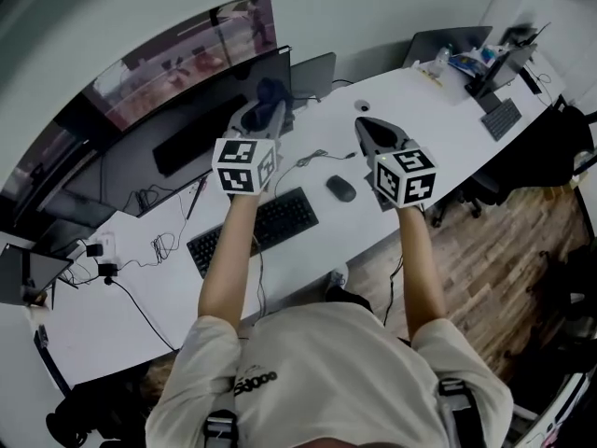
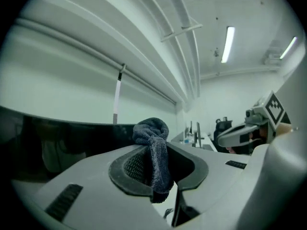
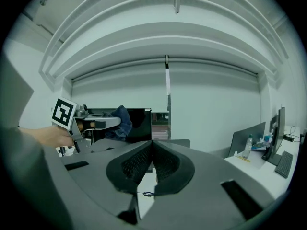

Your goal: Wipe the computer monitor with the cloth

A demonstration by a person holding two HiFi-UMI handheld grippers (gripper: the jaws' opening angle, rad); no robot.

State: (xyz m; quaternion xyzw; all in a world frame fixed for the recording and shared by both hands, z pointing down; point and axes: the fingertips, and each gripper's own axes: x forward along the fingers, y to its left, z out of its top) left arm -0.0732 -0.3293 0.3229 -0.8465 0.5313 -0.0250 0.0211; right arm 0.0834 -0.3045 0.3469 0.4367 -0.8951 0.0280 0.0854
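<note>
1. The left tool (image 1: 261,115) is clenched on the cloth (image 2: 152,131). A bunched dark-blue wad stands proud of the tips and a tail hangs down between the jaws.
2. The cloth sits up at the right end of the monitor (image 1: 177,110), in front of the dark screen. No view settles whether it touches the glass.
3. The right tool (image 3: 151,157) is clenched on nothing, its pads meeting. It hangs over the counter (image 1: 410,91), well apart from the screen.
4. Judging progress: the cloth is in hand and brought to the screen, but no wiped band shows. Nearly the whole wide screen, running off toward 9 o'clock from the cloth, seems left to do.
5. Room: the sweep toward 9 o'clock along the screen looks open at cloth height.
6. Edges: the monitor's right edge lies just at 3 o'clock of the cloth, with a laptop (image 1: 312,73) beyond at 2 o'clock.
7. Below, at 6 o'clock, lie the keyboard (image 1: 256,230) and cables (image 1: 159,245). The mouse (image 1: 341,188) is at 7 o'clock of the right tool.
</note>
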